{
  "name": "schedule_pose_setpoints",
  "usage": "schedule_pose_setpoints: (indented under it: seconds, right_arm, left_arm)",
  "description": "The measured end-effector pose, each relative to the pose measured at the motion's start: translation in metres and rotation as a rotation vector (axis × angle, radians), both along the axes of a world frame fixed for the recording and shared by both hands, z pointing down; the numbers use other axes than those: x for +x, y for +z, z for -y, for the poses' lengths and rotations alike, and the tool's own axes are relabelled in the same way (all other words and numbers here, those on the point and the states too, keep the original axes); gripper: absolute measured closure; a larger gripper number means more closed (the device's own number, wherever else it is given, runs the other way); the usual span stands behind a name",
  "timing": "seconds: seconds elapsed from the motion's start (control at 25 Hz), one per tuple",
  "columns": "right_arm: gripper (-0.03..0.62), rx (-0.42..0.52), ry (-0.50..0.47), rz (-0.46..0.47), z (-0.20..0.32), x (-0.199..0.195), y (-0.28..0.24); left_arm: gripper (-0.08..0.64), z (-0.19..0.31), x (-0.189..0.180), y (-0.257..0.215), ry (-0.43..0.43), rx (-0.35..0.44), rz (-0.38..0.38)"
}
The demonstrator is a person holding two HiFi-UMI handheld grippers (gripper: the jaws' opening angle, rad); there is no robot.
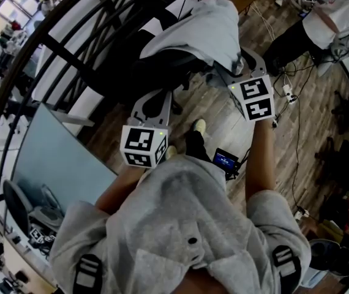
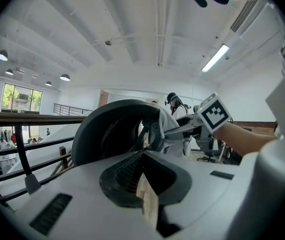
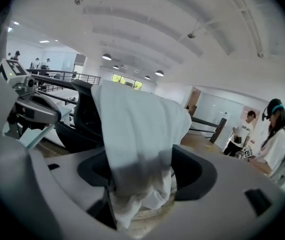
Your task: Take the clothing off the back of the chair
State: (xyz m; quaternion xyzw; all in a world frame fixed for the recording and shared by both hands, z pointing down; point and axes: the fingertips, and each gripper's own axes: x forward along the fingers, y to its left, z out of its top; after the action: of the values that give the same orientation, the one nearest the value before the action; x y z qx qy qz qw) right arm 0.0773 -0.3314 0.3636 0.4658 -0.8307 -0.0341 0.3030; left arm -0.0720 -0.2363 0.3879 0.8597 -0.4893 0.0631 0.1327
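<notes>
Open office/lab: mesh chair, railing, pendant lamps, floor cables.

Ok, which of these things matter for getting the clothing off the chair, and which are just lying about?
Job: pale grey cloth garment; black office chair; right gripper, cloth between its jaws; left gripper.
Lying about: black metal railing; loose cables on the wooden floor; bystander in white top.
</notes>
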Motion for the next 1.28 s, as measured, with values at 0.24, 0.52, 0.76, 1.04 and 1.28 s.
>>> schedule_pose_setpoints:
  seconds: [0.24, 0.52, 0.76, 1.04, 1.28]
  right_arm:
    - [0.241, 0.037, 0.017, -0.178, 0.015, 0.000, 0.028]
    - [0.262, 0.033, -0.028, -0.182, 0.021, 0.004, 0.026]
    - [0.231, -0.087, -0.123, 0.140, -0.029, -0.004, 0.004]
    - [0.089, 0.118, 0.003, 0.110, -0.021, -0.044, -0.027]
    - [0.147, 0.092, 0.017, 0.059, 0.000, -0.043, -0.021]
  left_arm:
    - [0.549, 0.002, 0.002, 0.001, 0.002, -0.003, 0.004]
    - [0.549, 0.002, 0.000, 0.003, -0.005, -0.017, 0.008]
    - [0.549, 0.003, -0.002, 0.002, -0.022, -0.020, 0.007]
    - [0.549, 0.007, 0.002, 0.001, -0.005, -0.004, 0.020]
    - [0.549, 0.002, 0.000, 0.004, -0.002, -0.009, 0.016]
